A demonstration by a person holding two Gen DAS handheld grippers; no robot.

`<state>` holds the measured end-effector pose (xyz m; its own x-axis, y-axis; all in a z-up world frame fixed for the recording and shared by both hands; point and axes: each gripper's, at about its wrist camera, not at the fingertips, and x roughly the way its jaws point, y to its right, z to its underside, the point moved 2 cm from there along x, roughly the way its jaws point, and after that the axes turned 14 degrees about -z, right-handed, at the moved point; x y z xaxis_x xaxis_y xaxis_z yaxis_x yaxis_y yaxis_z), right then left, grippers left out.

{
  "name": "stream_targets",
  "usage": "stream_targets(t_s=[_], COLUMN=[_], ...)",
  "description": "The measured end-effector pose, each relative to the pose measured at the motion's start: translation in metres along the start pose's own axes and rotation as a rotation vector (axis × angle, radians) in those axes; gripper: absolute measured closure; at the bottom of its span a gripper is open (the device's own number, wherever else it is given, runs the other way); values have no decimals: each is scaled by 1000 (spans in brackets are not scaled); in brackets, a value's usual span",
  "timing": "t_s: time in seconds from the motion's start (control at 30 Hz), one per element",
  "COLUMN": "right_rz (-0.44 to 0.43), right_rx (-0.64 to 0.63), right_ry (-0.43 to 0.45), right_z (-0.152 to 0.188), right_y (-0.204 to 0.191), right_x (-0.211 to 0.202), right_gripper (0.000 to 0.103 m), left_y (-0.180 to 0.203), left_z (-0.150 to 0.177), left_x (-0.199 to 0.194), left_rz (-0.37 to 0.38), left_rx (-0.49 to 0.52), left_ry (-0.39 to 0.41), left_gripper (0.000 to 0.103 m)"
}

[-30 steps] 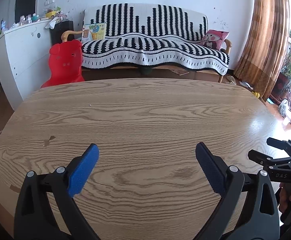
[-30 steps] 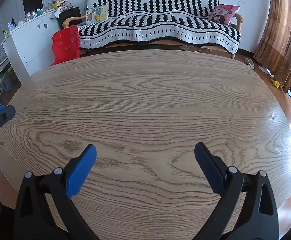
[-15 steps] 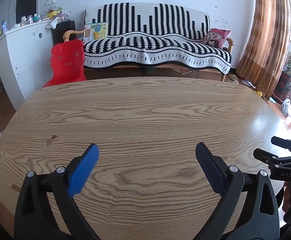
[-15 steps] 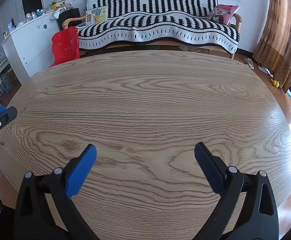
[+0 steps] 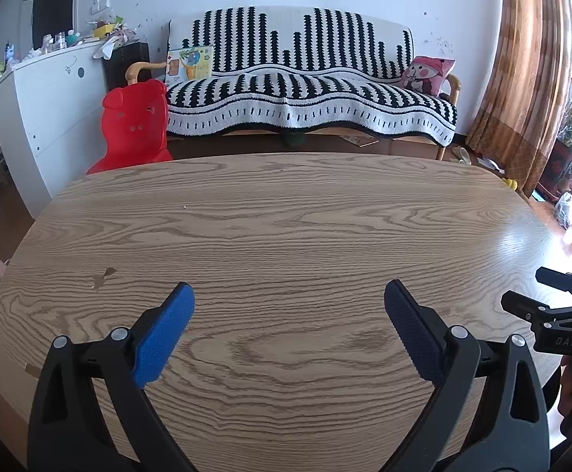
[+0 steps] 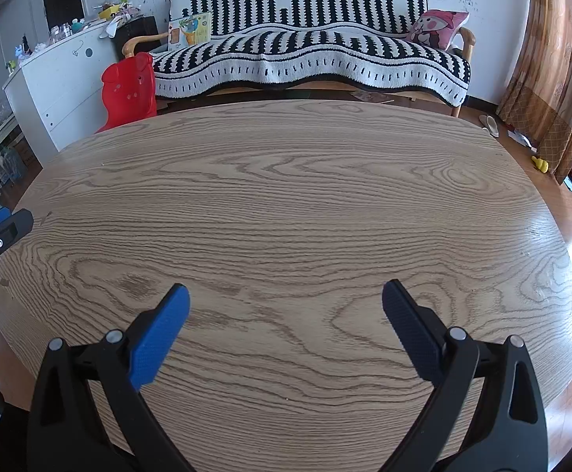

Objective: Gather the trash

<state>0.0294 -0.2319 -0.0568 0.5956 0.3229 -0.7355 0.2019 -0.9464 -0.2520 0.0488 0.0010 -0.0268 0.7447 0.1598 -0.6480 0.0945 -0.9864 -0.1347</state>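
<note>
No trash shows anywhere ahead of you, so where it lies cannot be told. Your left gripper [image 5: 289, 314] hovers over the wooden surface [image 5: 286, 228] with its jaws spread wide and nothing between them, and your right gripper [image 6: 285, 314] hangs the same way, wide and holding nothing. Beyond the surface's far edge, past both grippers, stands a striped sofa [image 6: 309, 51], with a red plastic chair [image 5: 134, 126] ahead to the left and a brown curtain [image 5: 521, 70] off to the right.
</note>
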Motion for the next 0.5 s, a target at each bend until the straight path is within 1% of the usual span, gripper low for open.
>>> stream_targets(t_s=[0.5], right_rz=[2], right_rx=[0], right_ry=[2], right_z=[-1], right_y=[1], right_x=[-1], right_gripper=[8], left_y=[-1], left_z=[-2], left_x=[2], left_rz=[1], left_rx=[2], left_ry=[1], left_gripper=[9])
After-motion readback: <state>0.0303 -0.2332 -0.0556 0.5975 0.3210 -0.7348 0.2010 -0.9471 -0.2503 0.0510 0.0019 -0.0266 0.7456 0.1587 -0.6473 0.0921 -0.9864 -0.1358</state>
